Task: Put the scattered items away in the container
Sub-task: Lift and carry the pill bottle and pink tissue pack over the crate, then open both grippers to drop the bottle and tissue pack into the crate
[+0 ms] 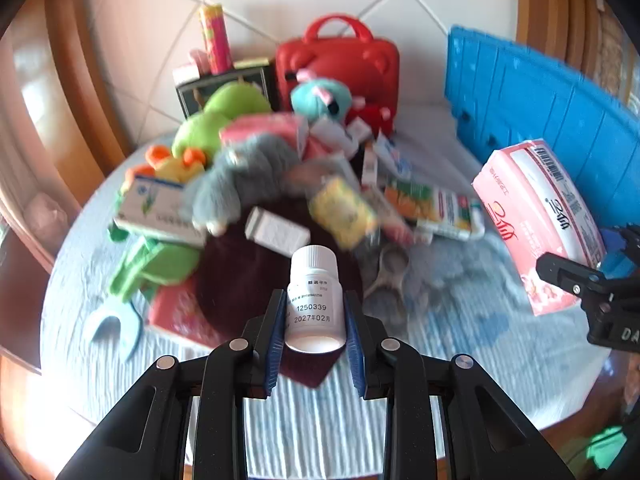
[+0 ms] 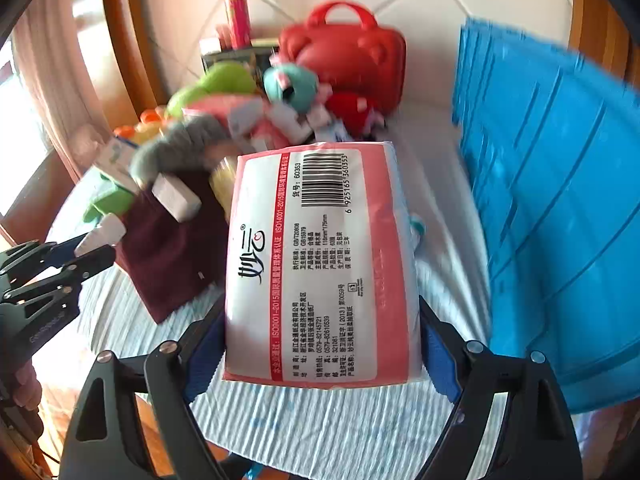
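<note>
My left gripper (image 1: 314,316) is shut on a white pill bottle (image 1: 314,300) and holds it above the round table, in front of the pile. My right gripper (image 2: 320,340) is shut on a pink tissue pack (image 2: 320,264), held up beside the blue crate (image 2: 552,208). The tissue pack also shows in the left wrist view (image 1: 536,220), with the right gripper (image 1: 580,284) under it. The left gripper shows at the left of the right wrist view (image 2: 92,252), holding the bottle (image 2: 102,234).
A heap of plush toys (image 1: 248,176), medicine boxes (image 1: 276,230), a yellow packet (image 1: 344,212) and a dark red cloth (image 1: 248,276) covers the table's middle. A red case (image 1: 340,64) and a dark box (image 1: 224,84) stand behind. Scissors (image 1: 390,276) lie right of the bottle.
</note>
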`<state>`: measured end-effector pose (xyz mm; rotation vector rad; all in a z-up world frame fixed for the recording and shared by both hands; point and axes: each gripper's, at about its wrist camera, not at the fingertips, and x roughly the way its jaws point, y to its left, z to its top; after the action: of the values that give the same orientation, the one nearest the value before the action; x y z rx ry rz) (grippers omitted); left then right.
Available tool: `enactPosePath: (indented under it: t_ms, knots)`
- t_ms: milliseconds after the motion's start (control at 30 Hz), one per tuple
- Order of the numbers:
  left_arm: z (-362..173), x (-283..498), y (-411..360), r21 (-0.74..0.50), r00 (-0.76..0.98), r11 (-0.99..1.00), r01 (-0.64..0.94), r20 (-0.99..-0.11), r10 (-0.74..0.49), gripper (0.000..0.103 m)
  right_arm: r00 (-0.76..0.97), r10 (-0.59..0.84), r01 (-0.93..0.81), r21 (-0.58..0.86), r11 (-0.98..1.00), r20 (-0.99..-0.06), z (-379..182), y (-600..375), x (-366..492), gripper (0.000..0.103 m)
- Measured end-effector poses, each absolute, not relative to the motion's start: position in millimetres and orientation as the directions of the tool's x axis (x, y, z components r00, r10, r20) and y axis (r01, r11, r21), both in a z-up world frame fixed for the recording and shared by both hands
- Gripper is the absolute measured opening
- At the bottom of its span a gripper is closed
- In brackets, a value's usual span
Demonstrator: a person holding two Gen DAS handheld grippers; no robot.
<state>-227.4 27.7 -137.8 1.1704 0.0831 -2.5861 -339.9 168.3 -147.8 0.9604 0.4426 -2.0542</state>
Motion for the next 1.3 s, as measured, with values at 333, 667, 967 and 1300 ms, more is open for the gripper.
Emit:
enactPosePath:
  t_ms: [333,667,967,1300]
  knots:
    - [-58.5,-248.0,46.0,0.038,-0.778,-0.973,0.227,-0.594,-0.205,0.027,-0.567,-0.58,0.739,-0.051,-0.671,-0.585,-52.8,190.7,-329.6,0.085]
    - [-13.5,-297.1,131.8,0.003,-0.857,-0.995,0.103,-0.507,-0.09,0.027,-0.712,-0.548,0.637,-0.074,-0.768,-0.438,9.0,274.5,-366.0,0.085]
    - [33.7,-368.4,253.8,0.008,-0.882,-1.0,0.02,-0.47,-0.022,0.027,-0.799,-0.444,0.514,-0.075,-0.855,-0.406,22.6,380.4,-451.8,0.085]
    - [18.1,-414.1,352.9,0.044,-0.785,-0.995,-0.089,-0.618,0.043,0.027,-0.786,-0.373,0.448,-0.038,-0.893,-0.494,-7.8,445.6,-514.5,0.086]
